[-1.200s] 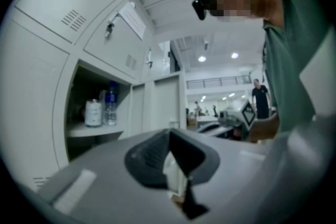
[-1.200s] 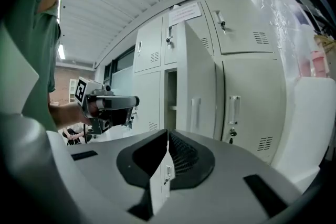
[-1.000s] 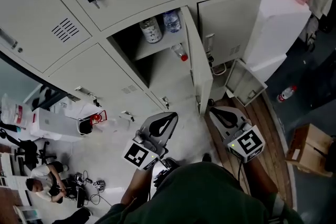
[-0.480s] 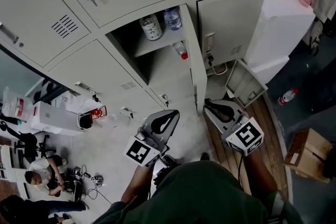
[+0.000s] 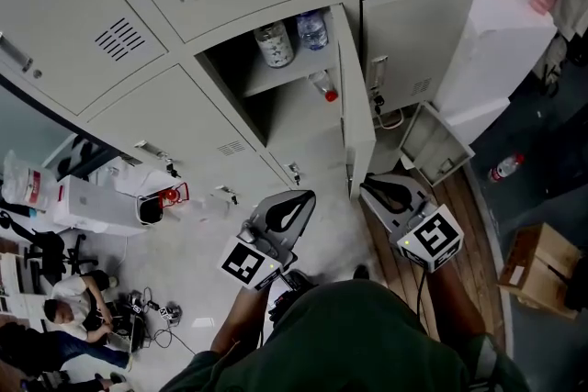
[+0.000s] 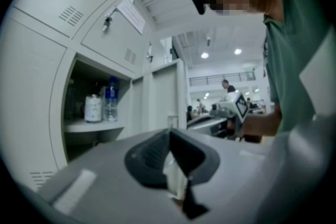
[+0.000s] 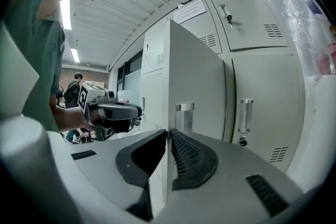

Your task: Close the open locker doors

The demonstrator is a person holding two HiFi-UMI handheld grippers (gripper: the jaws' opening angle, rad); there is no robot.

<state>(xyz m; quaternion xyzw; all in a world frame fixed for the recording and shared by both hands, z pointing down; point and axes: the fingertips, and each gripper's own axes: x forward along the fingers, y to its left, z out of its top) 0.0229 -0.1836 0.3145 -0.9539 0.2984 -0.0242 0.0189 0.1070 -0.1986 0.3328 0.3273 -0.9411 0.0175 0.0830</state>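
The open locker [image 5: 276, 96] holds two bottles [image 5: 273, 43] on its shelf and a small red-capped bottle [image 5: 322, 87] below. Its door [image 5: 356, 138] stands swung out, edge-on toward me. My left gripper [image 5: 289, 214] is shut and empty, below the opening. My right gripper [image 5: 384, 194] is also shut and empty, just right of the door's lower edge. In the right gripper view the door's edge [image 7: 168, 86] runs straight ahead of the closed jaws, with the handle [image 7: 184, 115] on its outer face. In the left gripper view the open compartment [image 6: 97, 107] lies ahead to the left and the door [image 6: 167, 97] in the middle.
Closed lockers surround the open one. A white cabinet [image 5: 496, 41] stands at the right, with a loose grey panel [image 5: 430, 144] leaning at its foot. A water bottle [image 5: 502, 166] and a cardboard box [image 5: 542, 263] lie on the floor. People sit at lower left [image 5: 69, 312].
My right gripper has edged up and left, closer to the door's lower edge. The left gripper has barely moved. The door stands as before.
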